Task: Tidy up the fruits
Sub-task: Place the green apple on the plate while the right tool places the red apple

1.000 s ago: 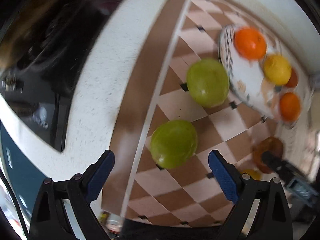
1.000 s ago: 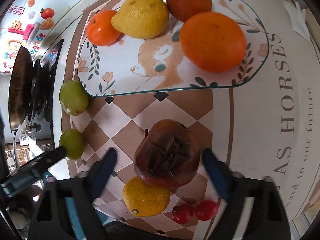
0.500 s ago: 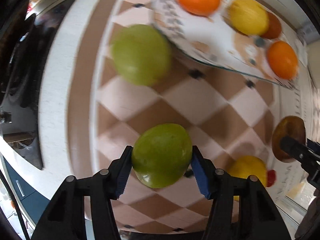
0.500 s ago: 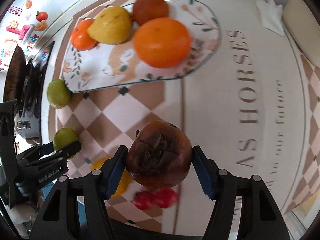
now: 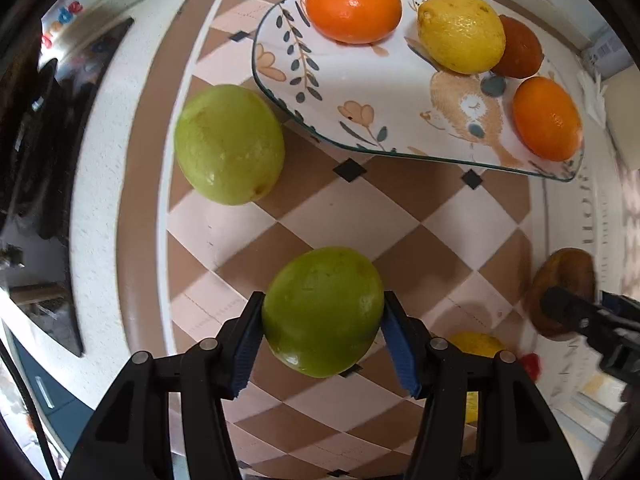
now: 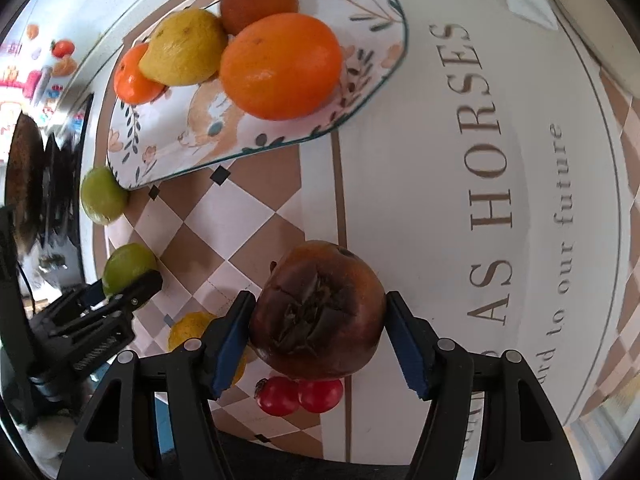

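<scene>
Your left hand-held gripper (image 5: 323,336) is pinching a green fruit (image 5: 322,311) just off the counter (image 5: 96,184), and your right hand-held gripper (image 6: 318,334) is clamped around a dark brown, soft-looking fruit (image 6: 318,312); both sit short of the plate (image 5: 360,92). The brown one looks overripe, so squeezing harder could split it. The green one is round and smooth, held only at its sides, so a quick swing could roll it out. The plate already carries 4 fruits crowded toward its far side; set yours onto the bare near part, or they may knock the lemon (image 5: 460,32) and oranges (image 5: 354,5). A 2nd green fruit (image 5: 229,144) touches the plate's rim, so nudging the plate could send it rolling.
</scene>
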Demonstrator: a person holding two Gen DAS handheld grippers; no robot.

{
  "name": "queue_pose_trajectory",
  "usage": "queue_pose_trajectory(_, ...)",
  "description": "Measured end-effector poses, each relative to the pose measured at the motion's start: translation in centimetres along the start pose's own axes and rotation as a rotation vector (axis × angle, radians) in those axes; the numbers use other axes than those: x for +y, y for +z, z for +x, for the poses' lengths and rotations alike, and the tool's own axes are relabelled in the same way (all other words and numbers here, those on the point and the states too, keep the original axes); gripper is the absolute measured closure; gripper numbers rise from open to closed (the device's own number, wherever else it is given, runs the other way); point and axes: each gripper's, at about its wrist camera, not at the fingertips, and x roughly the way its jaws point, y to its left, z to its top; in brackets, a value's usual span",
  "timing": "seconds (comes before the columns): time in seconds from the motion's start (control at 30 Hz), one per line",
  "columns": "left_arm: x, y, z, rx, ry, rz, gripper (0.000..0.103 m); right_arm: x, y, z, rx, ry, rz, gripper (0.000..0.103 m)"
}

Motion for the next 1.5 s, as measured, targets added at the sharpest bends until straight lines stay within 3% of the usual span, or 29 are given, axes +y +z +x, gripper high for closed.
queue_pose_trajectory(0.2, 1.8, 2.1, -4.9, -0.05, -0.105, -0.075, 0.049, 2.8, 1.2, -3.0, -0.095, 0.073, -0.03, 0.035)
queue_pose_trajectory(0.33, 3.0, 5.6, -7.4, -0.07, -0.187, -0.152, 0.049, 5.5, 3.8, -4.5, -0.145, 0.128, -0.057, 0.035)
queue_pose_trajectory(0.47, 4.8, 8.8, -6.4, -0.009, -0.275, -0.233, 0.049, 7.6, 6.6, -4.0, -0.162, 0.123, -0.086, 0.035)
queue_pose_trajectory(0.6, 5.3, 11.3, -4.7, 0.043, -0.285, -0.251, 0.049, 9.1, 8.6, -2.6, -0.159, 0.088, -0.113, 0.035)
queue_pose_trajectory(0.87, 4.7, 13.8, -1.9, 0.128, -0.259, -0.192, 0.049, 9.7, 9.4, -1.7, -0.133, 0.062, -0.139, 0.034)
queue_pose_trajectory(0.93, 4.2, 14.0, -1.6, 0.125, -0.235, -0.173, 0.048, 9.3, 9.4, -1.7, -0.12, 0.066, -0.123, 0.025)
queue_pose_trajectory(1.0, 4.3, 13.9, -1.9, 0.113, -0.233, -0.17, 0.035, 9.1, 9.2, -2.3, -0.119, 0.067, -0.119, 0.022)
queue_pose_trajectory(1.07, 4.4, 13.8, -2.6, 0.092, -0.216, -0.16, 0.017, 9.1, 8.9, -2.8, -0.118, 0.051, -0.123, 0.021)
queue_pose_trajectory(1.17, 4.7, 13.4, -3.9, 0.051, -0.161, -0.127, 0.016, 8.9, 8.3, -3.7, -0.125, 0.025, -0.125, 0.02)
queue_pose_trajectory(1.27, 5.8, 12.2, -5.8, -0.01, -0.086, -0.094, 0.016, 8.8, 7.4, -5.1, -0.153, -0.01, -0.135, 0.011)
queue_pose_trajectory(1.5, 7.0, 8.5, -9.6, -0.143, 0.043, -0.071, 0.016, 7.5, 5.1, -7.6, -0.187, -0.097, -0.128, 0.009)
